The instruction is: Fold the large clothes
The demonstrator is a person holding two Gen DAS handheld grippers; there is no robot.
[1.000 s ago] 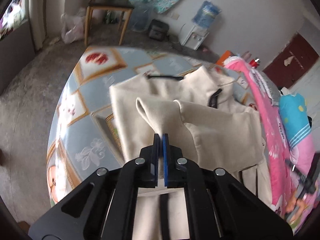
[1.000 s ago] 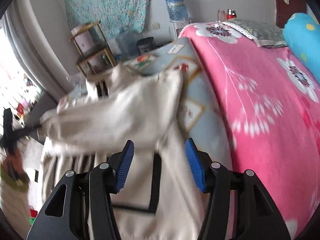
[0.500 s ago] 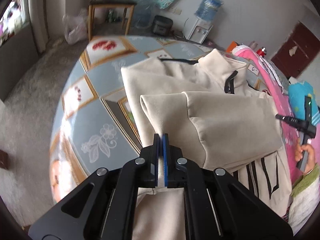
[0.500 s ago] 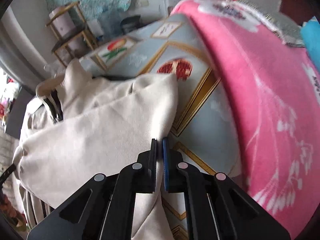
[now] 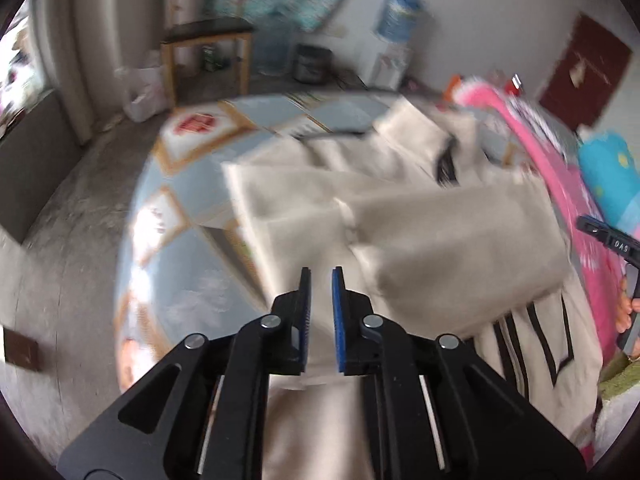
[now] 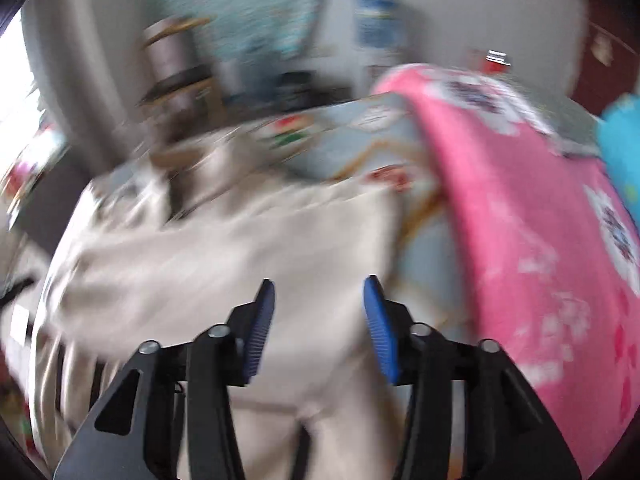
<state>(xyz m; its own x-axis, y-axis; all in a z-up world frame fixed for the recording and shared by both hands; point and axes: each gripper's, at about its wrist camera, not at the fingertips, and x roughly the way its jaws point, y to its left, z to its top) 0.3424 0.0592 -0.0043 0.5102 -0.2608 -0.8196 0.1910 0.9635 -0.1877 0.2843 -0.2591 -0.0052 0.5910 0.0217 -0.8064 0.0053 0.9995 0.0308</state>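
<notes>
A large cream garment [image 5: 420,232] with black trim lies on the patterned bed sheet [image 5: 180,216], its sleeve folded across the body. My left gripper [image 5: 320,276] is open a little, just above the garment's near left edge, holding nothing. My right gripper [image 6: 318,284] is open wide above the garment [image 6: 224,264] near its right edge, empty. Both views are blurred by motion. The right gripper also shows at the right edge of the left wrist view [image 5: 612,240].
A pink flowered blanket [image 6: 532,216] lies along the right side of the bed, with a blue pillow [image 5: 612,176] beyond. A wooden table [image 5: 208,40] and a water dispenser [image 5: 396,40] stand on the floor at the far wall.
Both grippers were shut on the cream fabric half a second ago. Both have let go and opened, and pulled back a little; the folded sleeve now rests on the garment.
</notes>
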